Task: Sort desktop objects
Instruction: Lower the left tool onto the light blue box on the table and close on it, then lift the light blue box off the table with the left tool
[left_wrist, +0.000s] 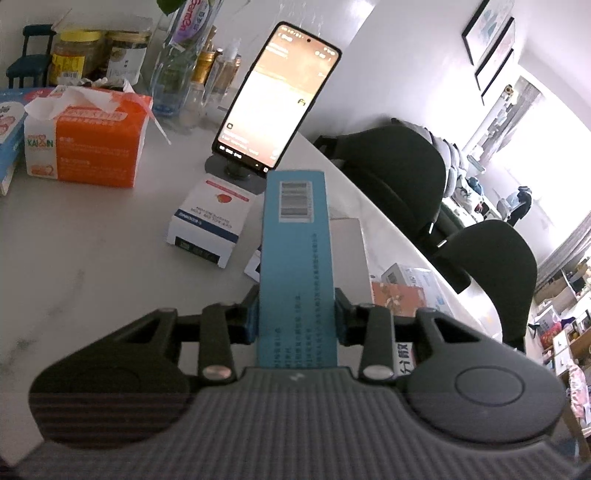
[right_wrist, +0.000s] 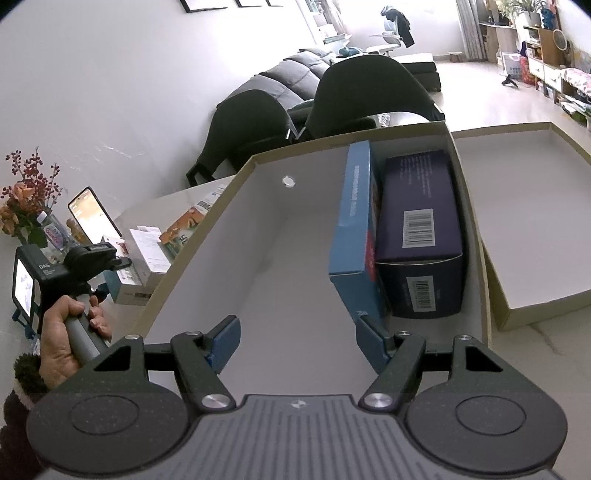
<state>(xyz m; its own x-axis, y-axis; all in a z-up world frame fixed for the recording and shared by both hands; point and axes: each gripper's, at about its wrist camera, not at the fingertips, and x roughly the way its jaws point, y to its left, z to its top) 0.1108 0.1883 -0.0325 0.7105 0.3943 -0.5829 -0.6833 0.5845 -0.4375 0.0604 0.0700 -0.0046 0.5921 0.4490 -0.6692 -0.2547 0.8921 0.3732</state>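
On the table (left_wrist: 92, 258), left tongs (left_wrist: 295, 314) apparently clamp blue box (left_wrist: 293, 236).

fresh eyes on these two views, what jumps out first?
In the left wrist view, a long blue box stands clamped between the left gripper's fingers, with a lit phone on a stand right behind it. In the right wrist view, the open right gripper hovers over a cardboard box holding a blue box and a dark purple box.
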